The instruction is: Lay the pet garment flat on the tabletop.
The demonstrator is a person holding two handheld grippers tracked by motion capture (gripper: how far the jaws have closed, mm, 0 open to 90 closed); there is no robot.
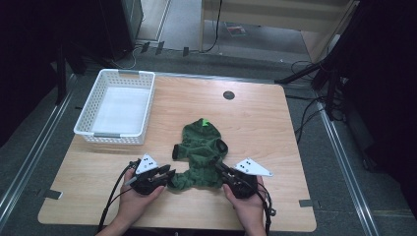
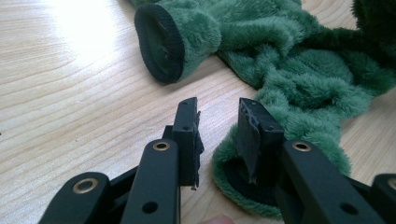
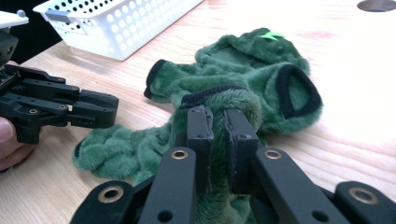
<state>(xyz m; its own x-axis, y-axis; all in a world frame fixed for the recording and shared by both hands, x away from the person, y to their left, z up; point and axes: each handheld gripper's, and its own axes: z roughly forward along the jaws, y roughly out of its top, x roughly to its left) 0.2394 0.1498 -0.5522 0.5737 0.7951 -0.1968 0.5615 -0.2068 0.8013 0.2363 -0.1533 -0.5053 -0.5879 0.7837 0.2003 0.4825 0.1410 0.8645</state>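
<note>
Wooden table point(image 1: 275, 123), light grain, with a small dark round grommet point(image 1: 228, 95) near its far edge. White perforated basket point(image 1: 119, 106) sits at the far left corner of the table, well apart from both grippers. Green fleece garment point(image 1: 201, 152), black-trimmed openings, lies crumpled at centre-front of the table, between the two grippers. Its long axis runs roughly front to back: the end with a bright green tag point(image 1: 205, 122) points toward the far edge, the wider hem end lies nearest the person. A black-cuffed sleeve point(image 2: 161, 44) sticks out toward the left side. Left gripper point(image 1: 164, 175), held in the left hand point(image 1: 135, 199), sits just beside the garment's near-left corner; in the left gripper view its jaws stand apart with bare table showing in the gap, one jaw over the fleece edge and a black-lined opening, nothing clamped. Right gripper point(image 1: 222, 169), held in the right hand point(image 1: 248, 206), is at the garment's near-right edge; in the right gripper view its jaws are nearly together with a narrow gap, pressed into the fleece just below a black-trimmed edge point(image 3: 212, 94). Cannot tell whether cloth is actually pinched between them.
</note>
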